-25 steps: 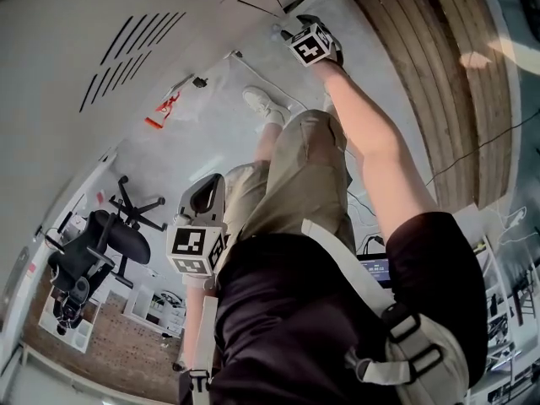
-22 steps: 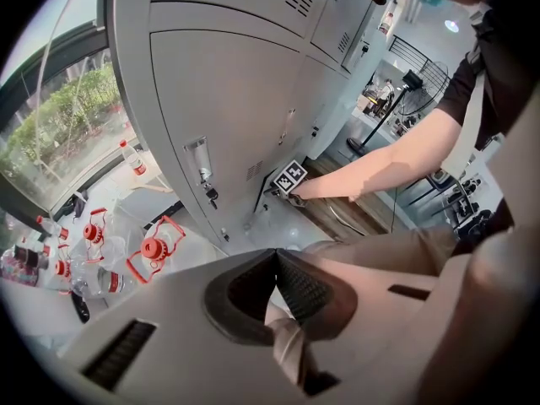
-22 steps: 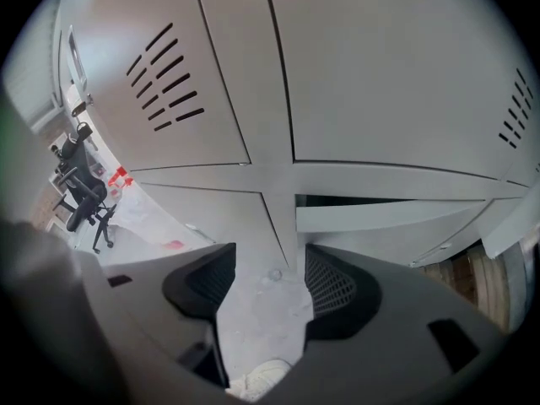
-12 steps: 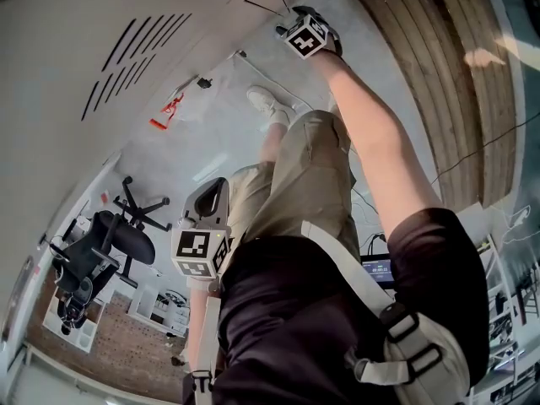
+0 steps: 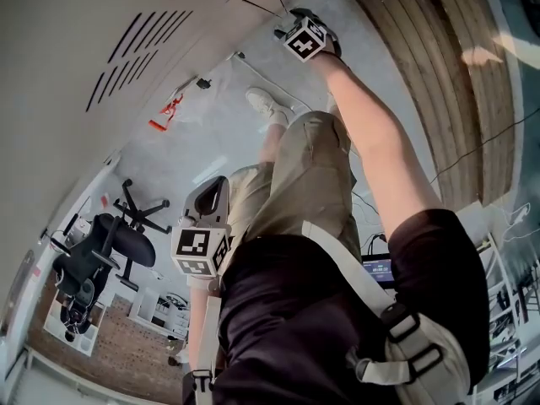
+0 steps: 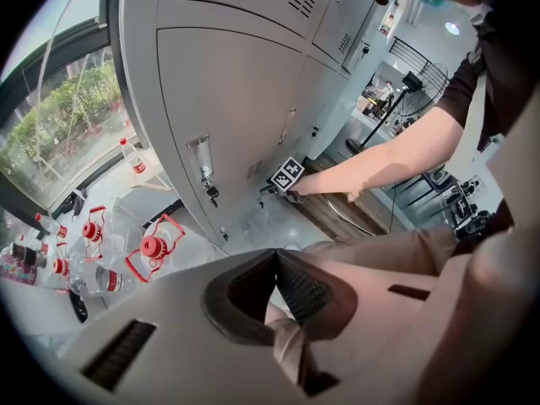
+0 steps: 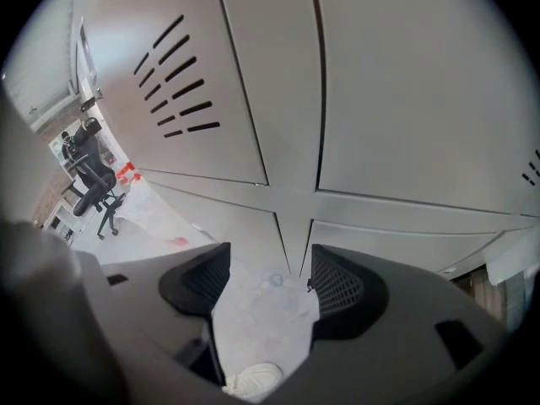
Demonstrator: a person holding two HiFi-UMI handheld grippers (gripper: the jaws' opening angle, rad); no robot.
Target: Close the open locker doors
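The right gripper (image 5: 292, 25), held low at arm's length in the head view at the foot of the lockers (image 5: 93, 66), has just been opening its jaws, and nothing lies between them. I judge this to be the release of a low door that now sits shut. The left gripper (image 5: 209, 194) hangs beside the person's thigh, well apart from the cabinet. In the left gripper view its jaws are pressed together on nothing. Beyond them the grey locker doors (image 6: 232, 108) stand flush, with a key (image 6: 211, 194) dangling from one lock. Clear bottles with red caps (image 6: 153, 247) lie on the floor (image 6: 257, 224) near the cabinet's corner, and how full they are cannot be told. In the right gripper view the jaws stand spread wide, framing only bare floor, a shoe (image 7: 251, 384) and the seam where four doors meet, all of them shut and level with one another. Whatever the lockers hold is hidden behind those doors. No view shows a door ajar, so the task looks close to finished here, though other doors may lie out of sight.
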